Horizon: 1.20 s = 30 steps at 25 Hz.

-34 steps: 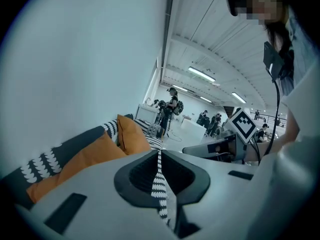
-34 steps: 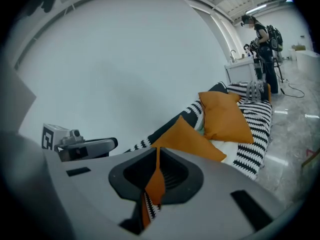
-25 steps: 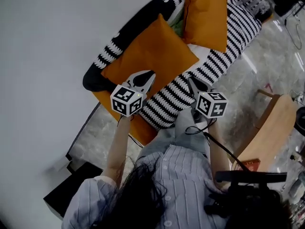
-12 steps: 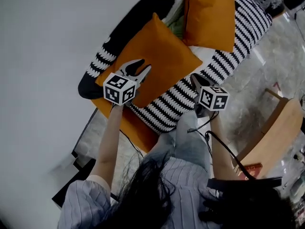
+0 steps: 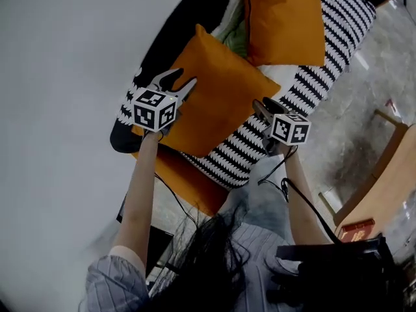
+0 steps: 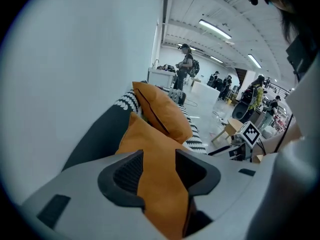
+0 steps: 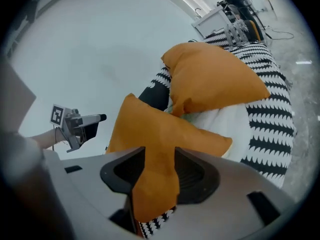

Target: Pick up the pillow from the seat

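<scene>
Both have dropped in on the pillow [image 5: 218,103], mid-frame on the seat [image 5: 312,77]! Left gripper [image 5: 181,78] and right gripper [image 5: 262,103] have just been opening, each unclenched astride an edge. Clamping looks next.

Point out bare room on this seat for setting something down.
Bare striped seat lies right of the far pillow, and a narrow strip runs along the near pillow's front edge. The back is crowded: both pillows, with a pale cloth between.

Left gripper [image 5: 181,78] and right gripper [image 5: 263,103] opened astride pillow [image 5: 221,106].
</scene>
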Available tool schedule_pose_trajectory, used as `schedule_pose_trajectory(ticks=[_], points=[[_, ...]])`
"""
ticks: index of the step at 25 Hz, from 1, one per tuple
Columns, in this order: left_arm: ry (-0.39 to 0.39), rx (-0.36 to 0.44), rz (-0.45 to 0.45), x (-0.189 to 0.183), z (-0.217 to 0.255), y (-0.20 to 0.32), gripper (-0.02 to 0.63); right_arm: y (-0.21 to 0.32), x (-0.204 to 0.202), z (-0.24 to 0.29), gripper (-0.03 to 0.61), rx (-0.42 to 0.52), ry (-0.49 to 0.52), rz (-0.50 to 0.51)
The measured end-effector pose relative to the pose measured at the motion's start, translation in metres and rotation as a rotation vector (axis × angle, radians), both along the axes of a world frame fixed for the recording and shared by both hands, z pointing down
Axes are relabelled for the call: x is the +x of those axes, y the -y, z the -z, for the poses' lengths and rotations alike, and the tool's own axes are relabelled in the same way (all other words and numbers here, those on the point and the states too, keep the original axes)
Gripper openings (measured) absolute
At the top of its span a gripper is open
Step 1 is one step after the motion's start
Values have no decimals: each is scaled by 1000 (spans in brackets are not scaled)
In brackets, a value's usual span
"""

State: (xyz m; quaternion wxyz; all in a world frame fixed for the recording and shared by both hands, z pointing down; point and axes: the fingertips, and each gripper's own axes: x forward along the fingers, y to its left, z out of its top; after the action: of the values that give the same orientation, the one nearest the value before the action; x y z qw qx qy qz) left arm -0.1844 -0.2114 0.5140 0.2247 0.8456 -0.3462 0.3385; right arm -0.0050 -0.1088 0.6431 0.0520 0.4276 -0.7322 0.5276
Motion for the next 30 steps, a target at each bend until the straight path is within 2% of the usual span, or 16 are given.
schedule_pose_trajectory(ticks=[5,9,12,15,19,23,27,30], points=[[86,-20,-40,-4,-15,23,242,4,9,-29,213,-82,77,-129],[93,-43,-43,-8,-19,45,282,6,26,-53,247,-136,90,-202],[88,-63,-75,-5,-27,55,319,3,33,-74,272,-177,88,-205],[90,-110,-148,5,-36,55,345,-1,33,-83,296,-206,131,-212],[162,-151,-230,12,-54,62,354,3,22,-93,308,-240,191,-207],[160,-180,-212,19,-67,63,353,6,24,-104,307,-264,221,-203],[167,-177,-170,21,-89,60,351,2,25,-119,307,-306,198,-171],[167,-180,-120,13,-99,59,324,4,16,-120,288,-304,194,-147]])
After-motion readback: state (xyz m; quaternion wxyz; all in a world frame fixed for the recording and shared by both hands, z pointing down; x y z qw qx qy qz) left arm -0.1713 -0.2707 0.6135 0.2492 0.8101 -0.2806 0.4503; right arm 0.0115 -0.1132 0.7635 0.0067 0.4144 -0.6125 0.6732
